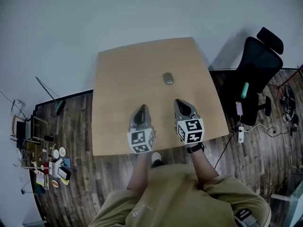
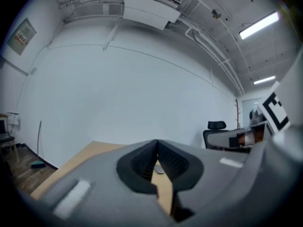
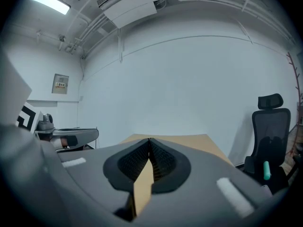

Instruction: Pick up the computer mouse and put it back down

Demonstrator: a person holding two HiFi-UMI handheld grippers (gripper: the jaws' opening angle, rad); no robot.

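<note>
The grey right gripper (image 1: 178, 103), jaws closed on nothing, hovers over the light wooden table (image 1: 118, 84) beside the equally closed, empty grey left gripper (image 1: 141, 109). The small grey oval computer mouse (image 1: 168, 78) lies ahead at mid-table, nearer the right one, long axis pointing away.

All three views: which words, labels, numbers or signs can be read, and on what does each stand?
None can be read.
Wall notice: print too small and blurred to read.
Marker cubes: black-and-white square patterns only, no letters or numbers.
</note>
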